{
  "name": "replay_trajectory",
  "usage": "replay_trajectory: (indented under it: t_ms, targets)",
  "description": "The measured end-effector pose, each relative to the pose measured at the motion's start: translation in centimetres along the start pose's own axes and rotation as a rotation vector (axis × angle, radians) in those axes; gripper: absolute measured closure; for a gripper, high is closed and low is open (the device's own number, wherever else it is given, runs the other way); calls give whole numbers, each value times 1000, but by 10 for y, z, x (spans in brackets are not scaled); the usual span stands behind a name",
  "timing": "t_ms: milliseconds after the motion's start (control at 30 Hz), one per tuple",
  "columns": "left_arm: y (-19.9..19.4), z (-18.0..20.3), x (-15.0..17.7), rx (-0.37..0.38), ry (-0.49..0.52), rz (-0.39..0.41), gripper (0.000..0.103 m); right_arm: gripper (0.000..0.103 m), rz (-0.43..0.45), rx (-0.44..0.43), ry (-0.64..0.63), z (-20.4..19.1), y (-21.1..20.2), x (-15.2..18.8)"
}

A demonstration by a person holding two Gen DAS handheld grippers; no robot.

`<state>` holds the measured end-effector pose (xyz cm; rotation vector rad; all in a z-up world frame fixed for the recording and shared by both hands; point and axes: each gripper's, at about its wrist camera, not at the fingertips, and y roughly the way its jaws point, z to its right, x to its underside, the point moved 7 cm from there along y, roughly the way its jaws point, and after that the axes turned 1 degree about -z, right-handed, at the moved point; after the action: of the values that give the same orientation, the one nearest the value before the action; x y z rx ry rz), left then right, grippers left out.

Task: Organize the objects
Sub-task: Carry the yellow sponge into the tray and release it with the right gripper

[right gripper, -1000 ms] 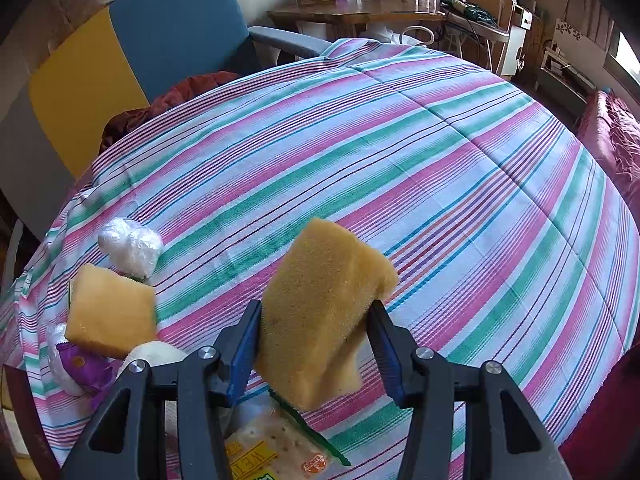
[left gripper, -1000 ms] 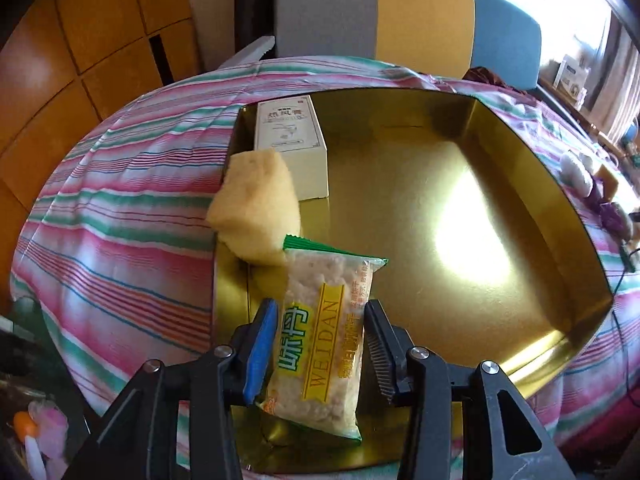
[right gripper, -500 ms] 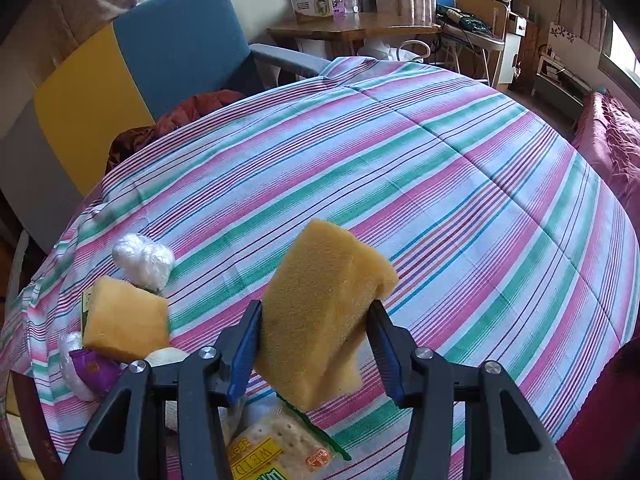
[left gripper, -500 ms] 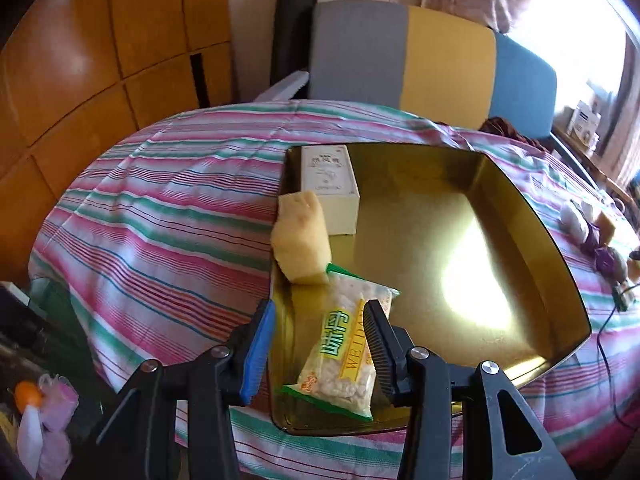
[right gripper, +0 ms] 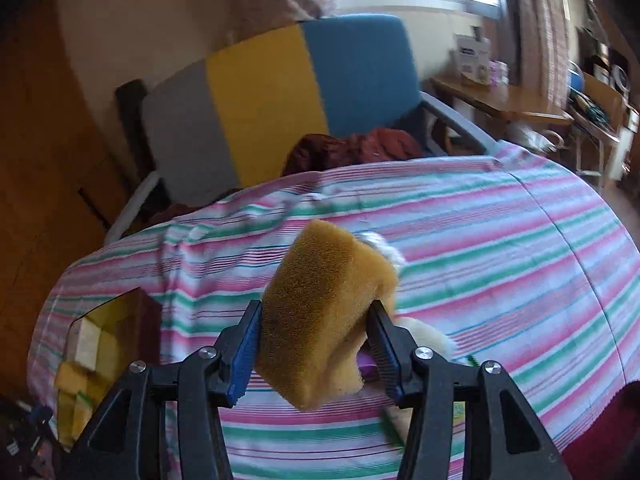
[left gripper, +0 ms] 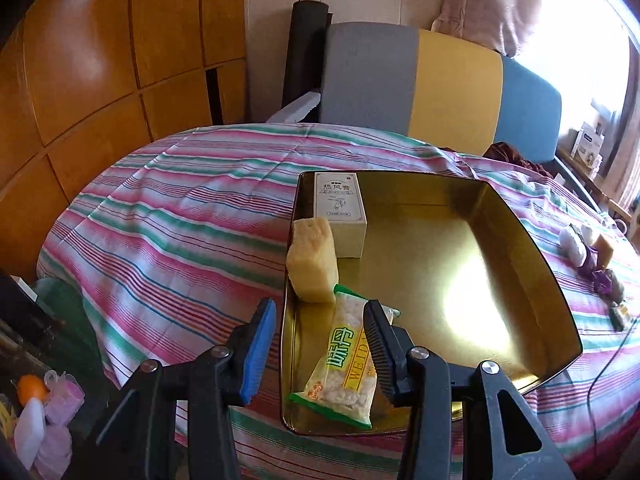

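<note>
Your right gripper (right gripper: 314, 344) clamps the yellow sponge (right gripper: 320, 316), frame ctr; left gripper (left gripper: 320, 344) fingers apart, empty, above the gold tray (left gripper: 532, 248) w/ cracker pack (left gripper: 344, 356).

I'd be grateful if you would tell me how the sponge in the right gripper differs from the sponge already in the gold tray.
The sponge in the right gripper is held off the striped cloth, squeezed between the pads; the sponge in the gold tray rests free by the tray's left wall, between the white box and the snack packet. The held one looks darker orange-brown, the tray one paler yellow. The held one is tilted. Both are porous blocks.
</note>
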<state>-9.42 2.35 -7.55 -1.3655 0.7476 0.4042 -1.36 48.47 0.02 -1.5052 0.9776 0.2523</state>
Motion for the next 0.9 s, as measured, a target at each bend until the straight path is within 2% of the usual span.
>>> replay_trajectory:
  t_ms: [233, 433, 567, 800, 900]
  targets:
    - [2, -6, 3, 0, -23, -5, 56, 51, -128, -233, -249, -148, 21, 37]
    - [4, -13, 6, -2, -42, -8, 56, 51, -262, -333, -376, -227, 49, 79]
    - [5, -20, 7, -4, -60, -12, 54, 51, -344, -337, -438, -259, 73, 101]
    - [6, -38, 9, -9, -108, -9, 53, 51, -458, -216, -504, -291, 131, 126]
    - [8, -46, 10, -12, -129, -12, 53, 51, -499, -215, -547, -311, 150, 136]
